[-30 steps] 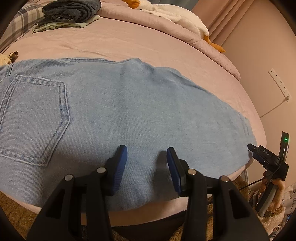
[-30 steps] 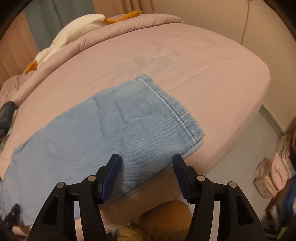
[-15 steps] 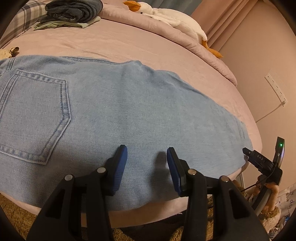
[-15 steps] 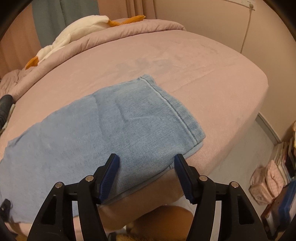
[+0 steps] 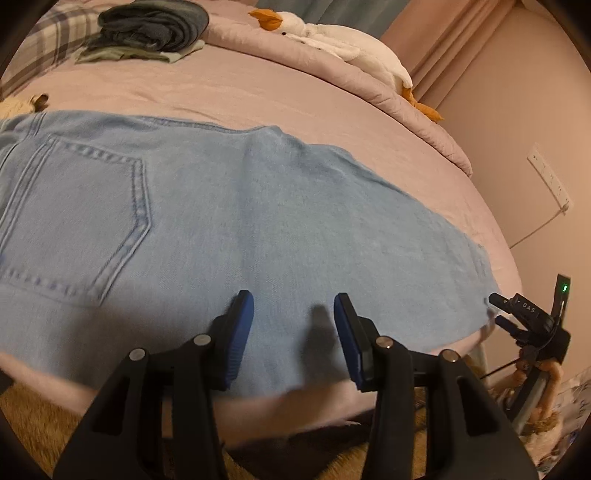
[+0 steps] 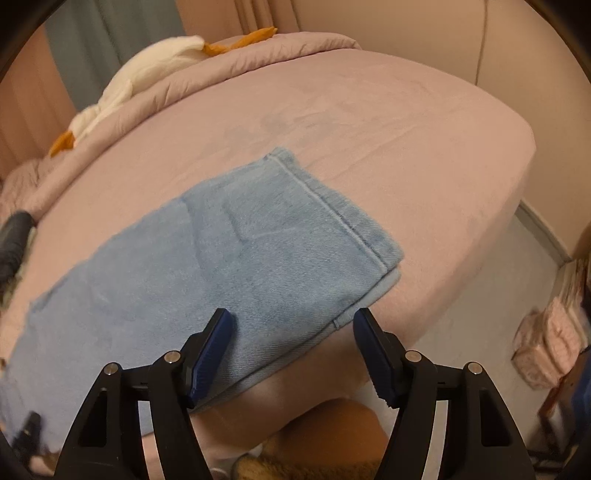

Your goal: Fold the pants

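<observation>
In the left wrist view the jeans (image 5: 229, 229) run past the left frame edge, so the waistband is cut off; they lie flat on the bed (image 5: 258, 88), back pocket up, legs stacked. The left gripper (image 5: 293, 314) hangs wide over their near edge, holding nothing. In the right wrist view motion blur softens the denim; the hems (image 6: 340, 221) lie slightly offset. The right gripper (image 6: 291, 325) gapes wide, empty.

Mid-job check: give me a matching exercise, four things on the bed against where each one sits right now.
Things:
1. jeans
2. goose plush
3. stack of dark clothes
4. leg hems

Places:
A. far left of the bed
B. along the duvet roll at the far side
C. spread flat along the near edge
D. in front of the right tongs

Pairs: 1-C, 2-B, 3-A, 4-D
</observation>
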{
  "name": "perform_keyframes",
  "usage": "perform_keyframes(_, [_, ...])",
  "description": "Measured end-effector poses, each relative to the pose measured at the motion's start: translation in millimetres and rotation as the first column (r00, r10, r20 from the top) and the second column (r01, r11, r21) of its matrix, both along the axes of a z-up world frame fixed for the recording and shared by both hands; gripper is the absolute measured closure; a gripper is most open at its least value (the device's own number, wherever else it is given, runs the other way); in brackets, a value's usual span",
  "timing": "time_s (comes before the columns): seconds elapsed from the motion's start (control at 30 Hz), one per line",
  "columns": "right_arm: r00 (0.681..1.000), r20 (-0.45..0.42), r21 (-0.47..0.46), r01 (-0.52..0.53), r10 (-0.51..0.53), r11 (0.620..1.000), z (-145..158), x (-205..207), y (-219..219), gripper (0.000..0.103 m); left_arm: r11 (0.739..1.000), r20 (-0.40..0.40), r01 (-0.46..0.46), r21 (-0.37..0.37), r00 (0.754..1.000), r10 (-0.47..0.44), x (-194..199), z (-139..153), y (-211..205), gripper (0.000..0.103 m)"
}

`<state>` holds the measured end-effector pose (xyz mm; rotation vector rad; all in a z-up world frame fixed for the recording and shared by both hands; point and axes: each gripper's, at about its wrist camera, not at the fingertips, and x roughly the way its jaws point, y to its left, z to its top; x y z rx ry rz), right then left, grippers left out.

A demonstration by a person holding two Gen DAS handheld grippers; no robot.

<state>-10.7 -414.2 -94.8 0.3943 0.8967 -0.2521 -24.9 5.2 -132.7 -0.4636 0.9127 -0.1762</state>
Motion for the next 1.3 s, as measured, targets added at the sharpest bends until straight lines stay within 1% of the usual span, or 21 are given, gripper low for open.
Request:
perform_keyframes(0.07, [0.999,0.025,0.027,0.022,-0.023,0.999,4.9,-5.7,-9.6,0.035,0.996,-0.013,0.025,-0.088,1.000,-0.026,-5.7,3.3,1.9,0.036])
perform_keyframes(0.13, [0.997,0.046,0.043,0.053,-0.055,0.998,9.8,-11.5,-20.8,0.035,0.987,-0.023,0.048,-0.154,0.998,-0.053,-9.3,5.1,0.2,0.027])
perform_keyframes(0.17, [0.996,0.056,0.052,0.066,-0.069,0.996,10.6,-14.0,-25.8,0.035,0.986,-0.029,0.054,-0.158,0.998,-0.059,-10.4,6.2,-1.8,0.026])
perform_keyframes(0.27, [0.992,0.076,0.116,0.091,-0.101,0.989,9.3,-17.5,-41.8,0.035,0.990,-0.025,0.076,-0.117,0.997,-0.080,-10.8,9.6,-12.9,0.025])
perform_keyframes(0.4, [0.992,0.097,0.193,0.065,-0.085,0.979,0.2,-12.0,-49.5,0.035,0.996,-0.036,0.073,-0.060,0.997,-0.076,-3.8,2.6,-20.4,0.025])
perform_keyframes(0.43, [0.992,0.101,0.202,0.058,-0.080,0.978,-1.5,-9.8,-48.1,0.039,0.996,-0.030,0.070,-0.054,0.997,-0.071,-2.5,3.0,-20.9,0.025])
perform_keyframes(0.47, [0.992,0.101,0.208,0.053,-0.075,0.977,-3.7,-6.4,-47.8,0.048,0.997,-0.030,0.068,-0.049,0.997,-0.069,-1.5,3.8,-21.1,0.026])
perform_keyframes(0.53, [0.993,0.061,0.143,0.094,-0.104,0.985,-6.6,1.3,-48.4,0.076,0.997,-0.034,0.062,-0.036,0.997,-0.063,1.7,5.5,-21.6,0.027])
perform_keyframes(0.57, [0.992,0.069,0.124,0.096,-0.105,0.988,-4.8,1.6,-48.9,0.083,0.998,-0.037,0.060,-0.022,0.997,-0.061,2.4,8.0,-22.1,0.031])
perform_keyframes(0.63, [0.988,0.115,0.131,0.085,-0.100,0.988,4.6,-4.5,-46.7,0.088,0.998,-0.034,0.059,-0.011,0.998,-0.060,4.7,14.2,-22.1,0.038])
perform_keyframes(0.7, [0.985,0.137,0.106,0.087,-0.101,0.991,16.6,-8.9,-41.8,0.089,0.993,-0.021,0.077,-0.088,0.997,-0.079,6.7,19.2,-19.2,0.039])
perform_keyframes(0.77, [0.984,0.147,0.073,0.089,-0.099,0.993,25.3,-11.4,-35.5,0.089,0.977,-0.041,0.092,-0.192,0.994,-0.101,10.6,20.7,-16.3,0.040])
perform_keyframes(0.8, [0.984,0.148,0.064,0.091,-0.100,0.994,26.6,-11.7,-35.2,0.089,0.973,-0.040,0.102,-0.206,0.993,-0.113,11.3,21.8,-17.4,0.040])
perform_keyframes(0.83, [0.985,0.145,0.048,0.093,-0.099,0.995,27.9,-11.6,-32.6,0.090,0.976,-0.038,0.114,-0.187,0.992,-0.123,13.2,23.3,-21.8,0.040])
perform_keyframes(0.87, [0.986,0.136,0.038,0.092,-0.096,0.995,26.2,-8.7,-32.7,0.090,0.985,-0.043,0.113,-0.132,0.992,-0.120,15.3,24.5,-27.2,0.040])
perform_keyframes(0.93, [0.993,0.072,0.033,0.096,-0.098,0.995,12.8,0.8,-37.3,0.090,0.994,-0.063,0.104,-0.041,0.992,-0.107,18.6,26.3,-35.5,0.040])
perform_keyframes(1.0, [0.994,0.036,0.055,0.106,-0.108,0.993,-0.6,0.8,-44.0,0.089,0.994,-0.062,0.112,-0.015,0.992,-0.113,20.0,32.1,-38.6,0.040])
perform_keyframes(1.07, [0.993,0.052,0.071,0.102,-0.105,0.992,-3.4,-0.7,-46.4,0.089,0.992,-0.024,0.128,-0.002,0.992,-0.128,17.6,45.3,-41.1,0.040])
perform_keyframes(1.17, [0.994,0.047,0.071,0.097,-0.101,0.993,-0.9,-5.3,-48.5,0.087,0.987,0.095,0.093,0.130,0.990,-0.105,8.5,77.5,-44.5,0.035])
perform_keyframes(1.23, [0.993,0.039,0.071,0.107,-0.110,0.992,1.9,-3.5,-46.6,0.082,0.985,0.120,0.079,0.151,0.988,-0.097,8.0,81.3,-41.6,0.028])
perform_keyframes(1.3, [0.992,0.036,0.059,0.116,-0.118,0.992,6.7,-4.3,-44.2,0.063,0.986,0.064,0.068,0.154,0.995,-0.079,19.1,67.6,-36.7,0.027])
